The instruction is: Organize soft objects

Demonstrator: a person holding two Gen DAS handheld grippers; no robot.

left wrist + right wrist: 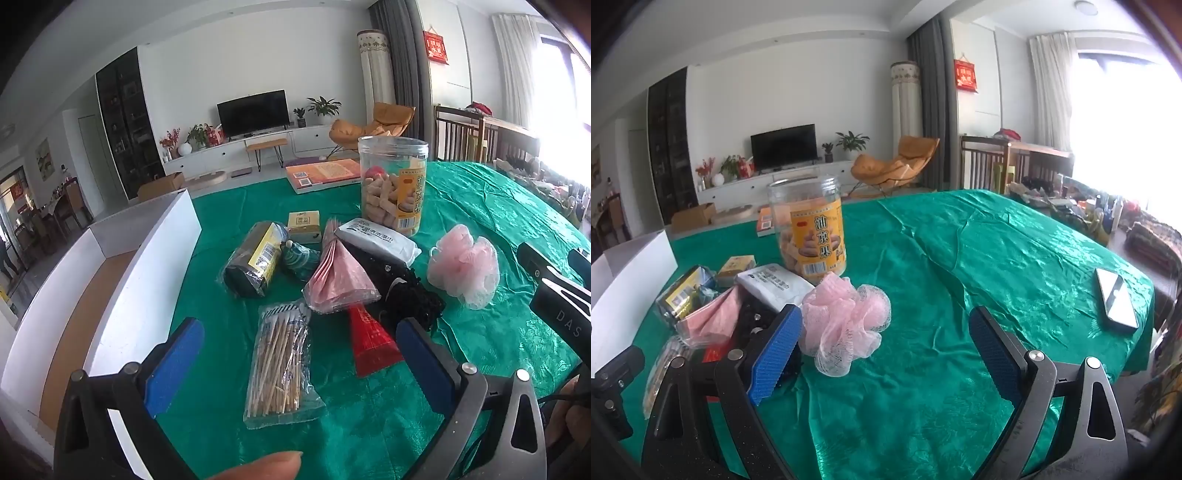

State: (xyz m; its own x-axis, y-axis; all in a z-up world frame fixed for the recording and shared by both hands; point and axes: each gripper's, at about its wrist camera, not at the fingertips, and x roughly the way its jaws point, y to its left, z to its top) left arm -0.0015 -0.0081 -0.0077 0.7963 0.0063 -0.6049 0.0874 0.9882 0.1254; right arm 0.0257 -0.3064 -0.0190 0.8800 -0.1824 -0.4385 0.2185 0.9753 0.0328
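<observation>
A pink mesh bath pouf [463,266] [846,319] lies on the green tablecloth, right of a pile of goods. In the pile are a white wet-wipes pack [380,240] [774,286], a black lace item [402,290], a pink plastic-wrapped packet [340,280], a dark roll with a yellow label [255,264] and a bag of wooden sticks [280,365]. My left gripper [299,358] hovers open over the stick bag, nothing between its blue pads. My right gripper [886,347] is open just in front of the pouf, holding nothing.
A white cardboard box [122,280] stands open at the table's left edge. A clear snack jar [393,184] [809,230] stands behind the pile. A small yellow box [303,226], a red packet [373,341], a book [325,175] and a phone [1117,299] also lie on the cloth.
</observation>
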